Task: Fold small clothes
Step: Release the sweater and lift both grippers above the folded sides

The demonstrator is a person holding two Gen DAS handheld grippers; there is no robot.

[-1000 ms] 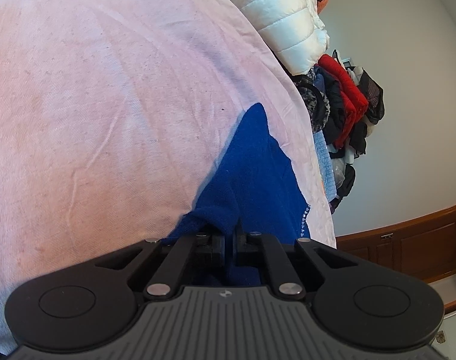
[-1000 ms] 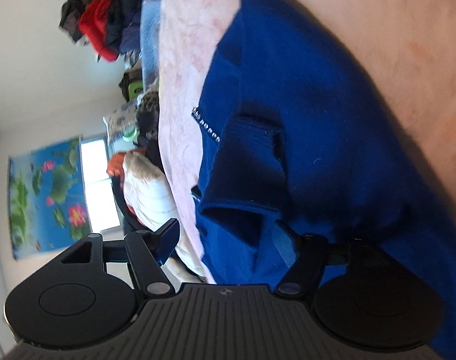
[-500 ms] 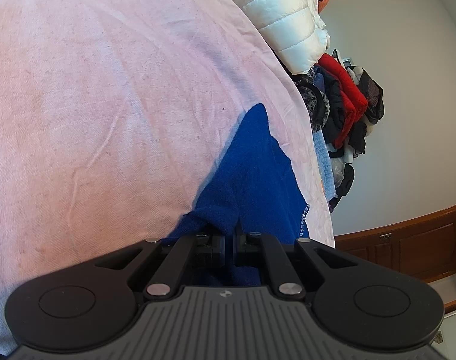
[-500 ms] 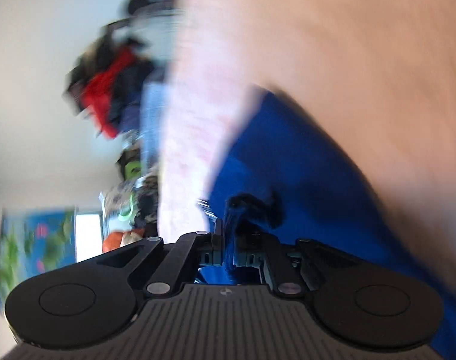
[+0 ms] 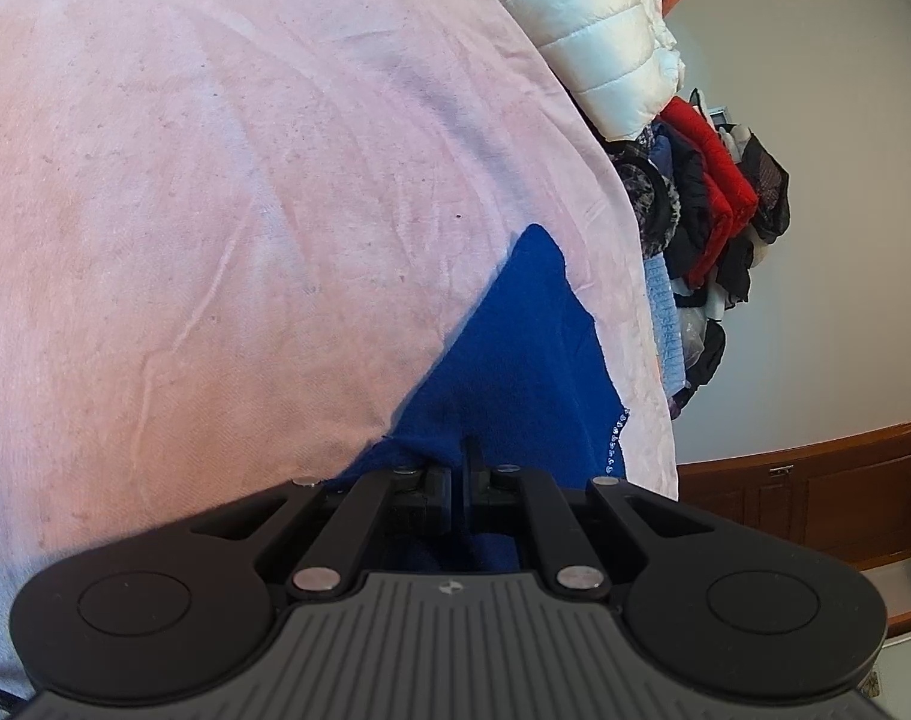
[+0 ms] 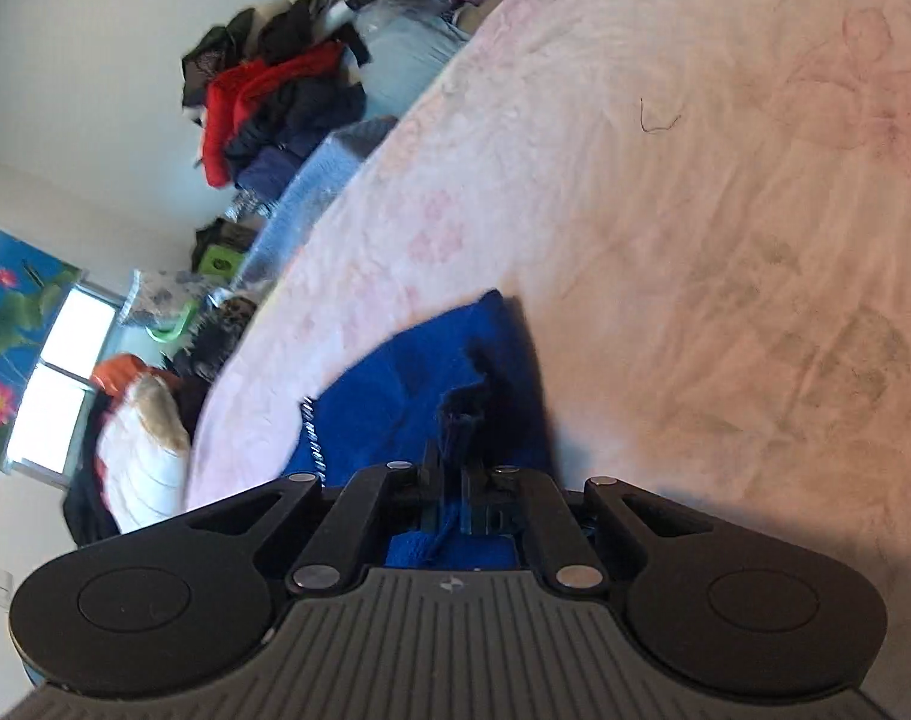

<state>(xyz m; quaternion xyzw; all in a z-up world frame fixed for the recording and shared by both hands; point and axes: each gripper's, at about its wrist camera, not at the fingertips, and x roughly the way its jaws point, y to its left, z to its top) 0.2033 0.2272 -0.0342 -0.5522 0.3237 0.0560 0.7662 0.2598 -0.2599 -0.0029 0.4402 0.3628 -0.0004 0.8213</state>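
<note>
The left gripper [image 5: 458, 480] is clamped on the near edge of the blue garment [image 5: 515, 360]; the right gripper [image 6: 455, 474] is pinched on a bunched fold of it. From each gripper the garment runs toward 12 o'clock across the pink sheet [image 5: 215, 210]. Its far corner lies at 1 o'clock, the likely fold direction.

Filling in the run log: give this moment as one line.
stage: grasp | left gripper: shut on garment | right gripper: shut on garment | garment: on bed
</note>
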